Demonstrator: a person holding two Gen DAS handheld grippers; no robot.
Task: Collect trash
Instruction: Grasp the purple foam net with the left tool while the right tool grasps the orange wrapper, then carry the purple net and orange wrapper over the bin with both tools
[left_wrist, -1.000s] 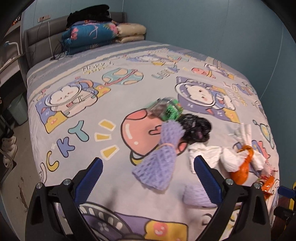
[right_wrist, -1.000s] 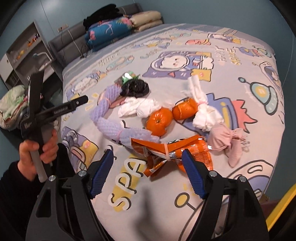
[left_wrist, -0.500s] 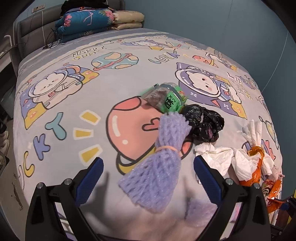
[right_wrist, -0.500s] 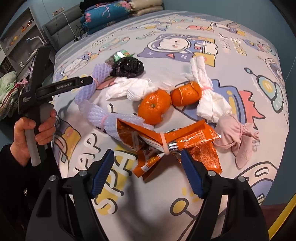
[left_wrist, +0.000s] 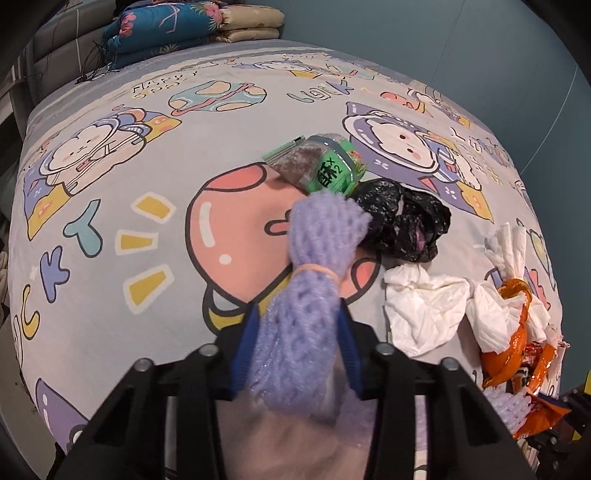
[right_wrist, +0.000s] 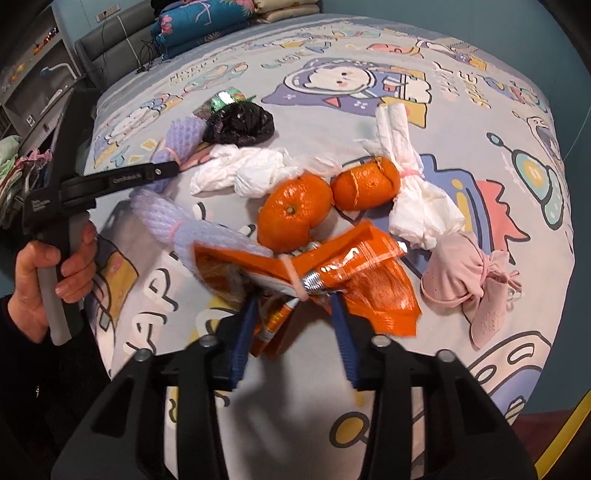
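Moved: both grippers went from wide open above the trash to closed in on it; left now down on the purple foam net, right on the orange wrapper.
Left gripper: blue pads pressed on both sides of the foam net, clamped on its lower half below the rubber band.
Foam net: lies on the bedsheet, far end touching the green packet and the black bag.
Right gripper: fingers narrowed around the lower edge of the wrapper; wrapper sits between the pads, but actual pinch contact is blurred, cannot tell.
Wrapper: banded in the middle, lying over a second foam net, just in front of the orange.
Other trash: peeled orange half touching the orange; white tissue behind; tied tissue bundle right of the peel; pink cloth at the right edge of the pile.
Left hand: gripping the left gripper's handle, seen in the right wrist view.
Background: folded blankets at the head of the bed.
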